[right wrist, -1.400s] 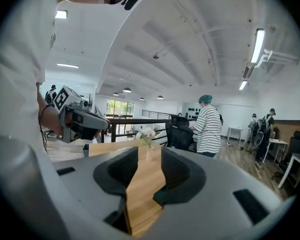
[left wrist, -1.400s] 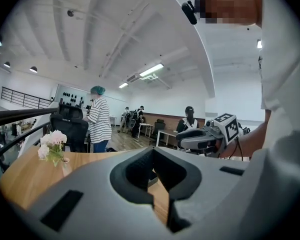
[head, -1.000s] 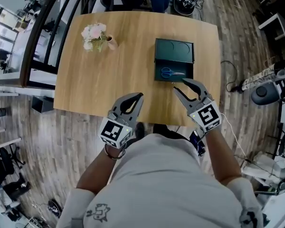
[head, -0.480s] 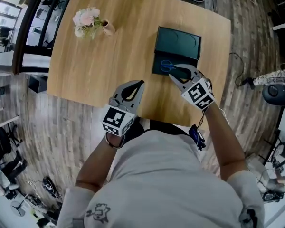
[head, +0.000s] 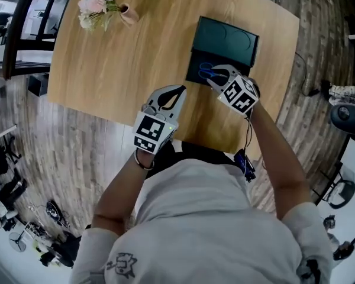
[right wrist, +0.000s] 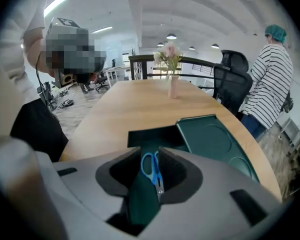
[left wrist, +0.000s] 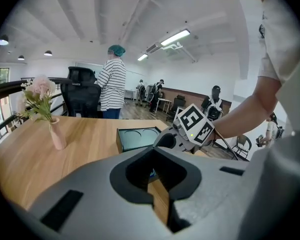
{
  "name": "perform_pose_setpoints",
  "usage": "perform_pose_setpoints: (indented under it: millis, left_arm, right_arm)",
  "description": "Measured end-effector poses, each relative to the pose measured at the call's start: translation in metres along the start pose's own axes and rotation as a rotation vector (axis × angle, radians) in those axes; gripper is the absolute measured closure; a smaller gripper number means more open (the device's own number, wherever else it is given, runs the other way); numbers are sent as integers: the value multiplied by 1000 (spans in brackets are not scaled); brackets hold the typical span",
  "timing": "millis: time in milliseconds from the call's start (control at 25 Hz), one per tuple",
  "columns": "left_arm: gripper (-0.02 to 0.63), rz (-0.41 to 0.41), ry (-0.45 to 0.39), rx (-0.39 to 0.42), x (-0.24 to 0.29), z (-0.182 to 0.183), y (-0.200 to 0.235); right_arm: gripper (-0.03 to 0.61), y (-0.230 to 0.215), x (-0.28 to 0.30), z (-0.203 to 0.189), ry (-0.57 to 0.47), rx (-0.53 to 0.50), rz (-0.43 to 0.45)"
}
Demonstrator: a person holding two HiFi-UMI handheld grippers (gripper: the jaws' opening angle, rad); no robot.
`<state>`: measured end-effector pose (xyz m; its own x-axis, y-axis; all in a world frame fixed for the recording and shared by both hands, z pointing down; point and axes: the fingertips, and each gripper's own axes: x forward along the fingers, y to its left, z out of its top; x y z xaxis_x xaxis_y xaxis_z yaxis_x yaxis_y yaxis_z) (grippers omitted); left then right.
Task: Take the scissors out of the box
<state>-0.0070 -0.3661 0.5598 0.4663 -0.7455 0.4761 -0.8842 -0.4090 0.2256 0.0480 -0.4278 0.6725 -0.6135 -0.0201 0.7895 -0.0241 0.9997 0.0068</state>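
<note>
Pale wood-grain table (head: 118,64). Matte dark green rectangular box (head: 192,70) sits on its right side, with the flat lid (head: 228,40) open on the far side, two round recesses in it. Scissors (right wrist: 152,168) lie inside the box: blue plastic loop handles, short steel blades. Right gripper (head: 216,77) is over the box, grey jaws spread and just been closing, scissors between them, not pinched. Left gripper (head: 180,89) is left of the box at the near edge, tips pressed together, empty.

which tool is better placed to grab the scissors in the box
Right. The right tool is at the open box, its jaws have just been closing with the scissors between them. The left tool is shut over the table, short of the box.
</note>
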Motion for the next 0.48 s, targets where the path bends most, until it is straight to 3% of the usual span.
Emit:
perform_pose_setpoints:
  millis: [480]
  left_arm:
    - [609,-2,54,-51,29,-24,8]
  right_arm:
    - [462,-8,61,-39,155,-63,83]
